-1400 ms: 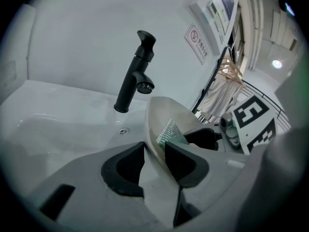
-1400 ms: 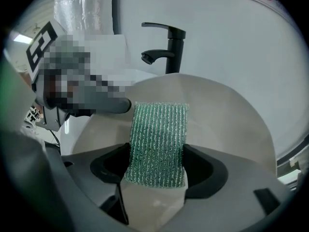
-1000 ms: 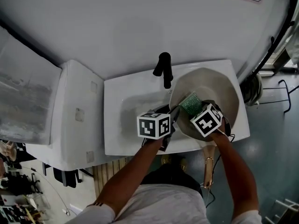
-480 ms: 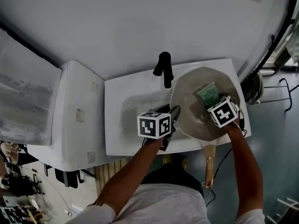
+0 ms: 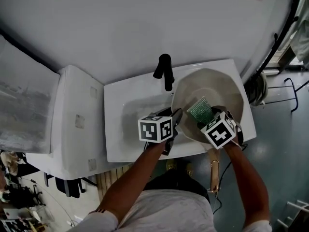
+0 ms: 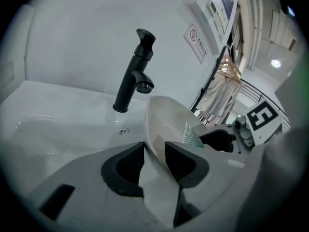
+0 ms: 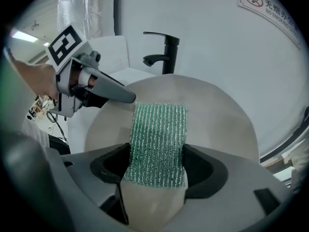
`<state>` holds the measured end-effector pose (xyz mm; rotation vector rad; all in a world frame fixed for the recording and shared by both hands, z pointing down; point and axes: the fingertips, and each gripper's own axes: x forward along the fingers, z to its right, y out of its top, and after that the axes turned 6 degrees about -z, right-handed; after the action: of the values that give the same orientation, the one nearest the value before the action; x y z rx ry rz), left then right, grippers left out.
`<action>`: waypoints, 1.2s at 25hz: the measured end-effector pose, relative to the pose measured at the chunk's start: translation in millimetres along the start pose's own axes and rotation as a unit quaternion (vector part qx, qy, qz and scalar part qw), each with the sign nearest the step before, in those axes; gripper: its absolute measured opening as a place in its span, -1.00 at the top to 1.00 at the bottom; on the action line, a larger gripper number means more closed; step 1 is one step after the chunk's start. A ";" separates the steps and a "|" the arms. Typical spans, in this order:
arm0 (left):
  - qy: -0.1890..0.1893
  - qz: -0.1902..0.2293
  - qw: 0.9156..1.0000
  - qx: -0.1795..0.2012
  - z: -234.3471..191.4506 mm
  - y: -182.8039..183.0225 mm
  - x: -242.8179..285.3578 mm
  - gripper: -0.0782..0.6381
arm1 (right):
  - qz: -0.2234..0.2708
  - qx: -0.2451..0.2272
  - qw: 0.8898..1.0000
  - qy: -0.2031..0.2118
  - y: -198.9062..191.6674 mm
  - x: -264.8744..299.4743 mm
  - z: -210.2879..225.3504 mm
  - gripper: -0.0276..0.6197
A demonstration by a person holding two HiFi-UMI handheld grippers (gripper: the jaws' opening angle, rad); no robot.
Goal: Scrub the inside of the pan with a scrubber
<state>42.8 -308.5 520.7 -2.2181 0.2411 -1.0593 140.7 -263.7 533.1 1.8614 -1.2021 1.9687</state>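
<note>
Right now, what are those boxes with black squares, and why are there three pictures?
A person holds a clamp-like tool, called a gripper, in each hand; the patterned cubes are part of them. One picture comes from a camera on the person's head, looking down. The other two come from cameras riding on the grippers. Below is a white sink with a black tap. The left gripper pinches the rim of a pale pan. The right gripper holds a green scrubber inside the pan.
</note>
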 end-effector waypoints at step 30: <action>0.005 -0.003 1.000 0.008 0.3 -0.3 0.0 0.37 | -0.058 0.005 0.995 -0.080 -37.8 8.9 53.5 -0.15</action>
<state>42.9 -308.2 520.7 -2.2012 0.2301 -1.0708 202.8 -276.8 551.3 2.0784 -1.0981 1.7971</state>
